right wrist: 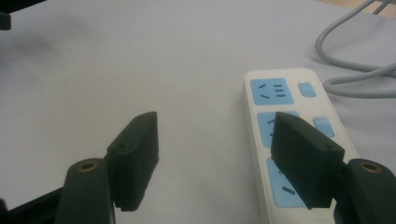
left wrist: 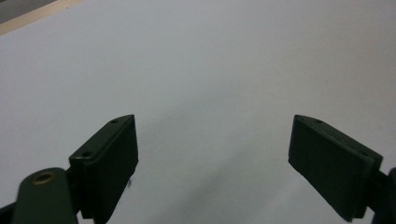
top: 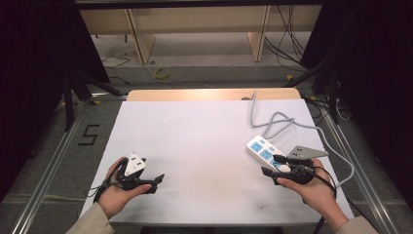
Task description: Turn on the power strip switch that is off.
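Leftmost, the left gripper (top: 157,181) is held by the left hand (top: 117,192) low over the white table (top: 195,141), near its front left corner. Its jaws are spread wide and released, pointing toward the middle of the table; nothing is gripped. In the left gripper view only bare white surface is seen between the two black pads (left wrist: 112,163), which stand well apart.

Further right, the middle of the table is seen as plain white sheet, with a strip of wooden edge (top: 214,94) showing at the far side.

At the right, a white power strip (top: 261,150) with blue sockets is laid at a slant on the table, its grey cord (top: 277,119) looped behind it and carried off toward the far edge and the right side. The right gripper (top: 273,165) is held by the right hand (top: 311,187) at the near end of the strip. Its jaws are open wide and nothing is clamped. In the right gripper view one pad (right wrist: 135,154) is seen over bare table to the left of the strip (right wrist: 289,107), and the other is seen in front of the strip's middle socket, so the strip's left edge lies between them. Whether that pad touches the strip cannot be told. Two small switches (right wrist: 307,88) are seen beside the far sockets.
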The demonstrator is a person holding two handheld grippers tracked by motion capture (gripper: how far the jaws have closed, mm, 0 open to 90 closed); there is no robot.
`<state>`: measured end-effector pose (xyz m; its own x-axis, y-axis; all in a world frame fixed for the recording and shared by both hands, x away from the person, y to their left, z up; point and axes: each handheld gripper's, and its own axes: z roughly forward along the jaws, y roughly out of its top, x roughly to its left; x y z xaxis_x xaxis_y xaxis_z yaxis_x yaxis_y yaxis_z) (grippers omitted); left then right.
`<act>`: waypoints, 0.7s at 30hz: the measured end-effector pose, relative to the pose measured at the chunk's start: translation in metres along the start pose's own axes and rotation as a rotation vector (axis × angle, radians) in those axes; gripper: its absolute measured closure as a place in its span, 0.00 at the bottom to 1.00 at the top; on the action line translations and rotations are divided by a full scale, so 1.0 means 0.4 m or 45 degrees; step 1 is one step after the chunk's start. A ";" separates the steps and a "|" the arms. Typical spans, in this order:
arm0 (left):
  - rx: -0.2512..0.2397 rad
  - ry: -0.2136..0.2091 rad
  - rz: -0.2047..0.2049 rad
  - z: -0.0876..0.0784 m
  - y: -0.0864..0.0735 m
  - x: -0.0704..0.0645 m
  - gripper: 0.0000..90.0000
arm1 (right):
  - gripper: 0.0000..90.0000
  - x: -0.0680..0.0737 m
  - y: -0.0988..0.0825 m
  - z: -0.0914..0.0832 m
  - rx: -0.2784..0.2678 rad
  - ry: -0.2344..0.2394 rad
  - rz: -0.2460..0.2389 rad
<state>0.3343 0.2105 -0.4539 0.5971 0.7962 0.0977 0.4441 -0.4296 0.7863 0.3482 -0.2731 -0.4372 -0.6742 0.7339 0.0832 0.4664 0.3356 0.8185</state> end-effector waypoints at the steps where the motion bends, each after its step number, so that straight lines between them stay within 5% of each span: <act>1: 0.000 -0.001 -0.003 0.000 0.000 -0.001 0.17 | 0.36 0.002 -0.003 -0.003 -0.012 0.004 -0.007; 21: 0.001 -0.016 -0.009 0.002 0.000 -0.005 0.17 | 0.34 0.029 -0.041 -0.039 -0.045 -0.004 -0.006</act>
<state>0.3339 0.2086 -0.4546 0.6024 0.7938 0.0843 0.4489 -0.4242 0.7865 0.3236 -0.2792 -0.4407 -0.6745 0.7341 0.0778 0.4428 0.3180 0.8383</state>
